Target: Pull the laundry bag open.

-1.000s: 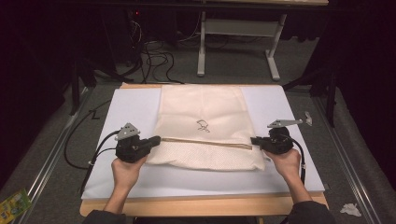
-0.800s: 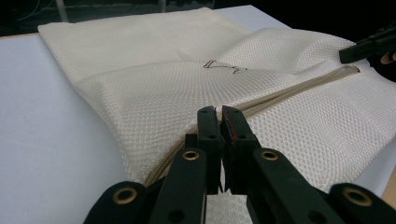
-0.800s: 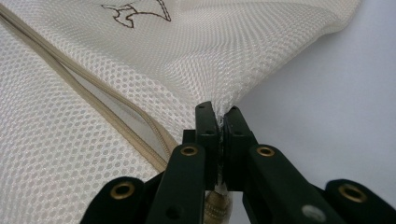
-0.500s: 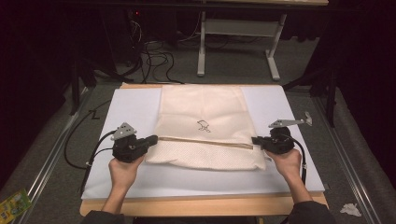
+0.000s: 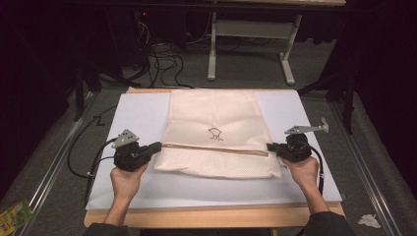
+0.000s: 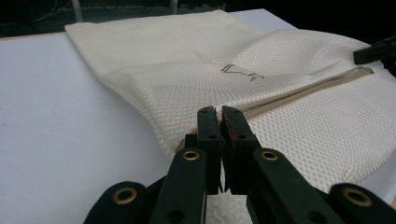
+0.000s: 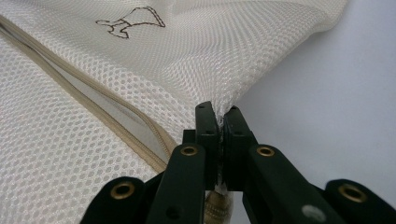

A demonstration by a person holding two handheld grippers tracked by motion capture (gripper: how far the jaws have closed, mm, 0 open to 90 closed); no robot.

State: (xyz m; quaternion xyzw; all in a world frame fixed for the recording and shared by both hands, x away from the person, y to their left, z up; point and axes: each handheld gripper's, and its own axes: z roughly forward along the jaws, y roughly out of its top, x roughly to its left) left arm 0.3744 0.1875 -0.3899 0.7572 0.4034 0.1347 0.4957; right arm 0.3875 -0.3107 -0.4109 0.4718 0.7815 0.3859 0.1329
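Both grippers, left [image 5: 156,146] and right [image 5: 270,147], still pinch the mesh bag [image 5: 216,132], its fold now farther forward.

A white mat [image 5: 137,115] covers most of the counter [image 5: 206,216], leaving bare wood along the near edge and a thin strip at the far edge. On the grey floor beyond the far edge stands a white metal frame [image 5: 248,37] on two legs, with black cables [image 5: 162,56] tangled to its left. A yellow-green packet [image 5: 12,216] lies by the near-left corner; crumpled white paper [image 5: 368,220] lies off the near-right corner.
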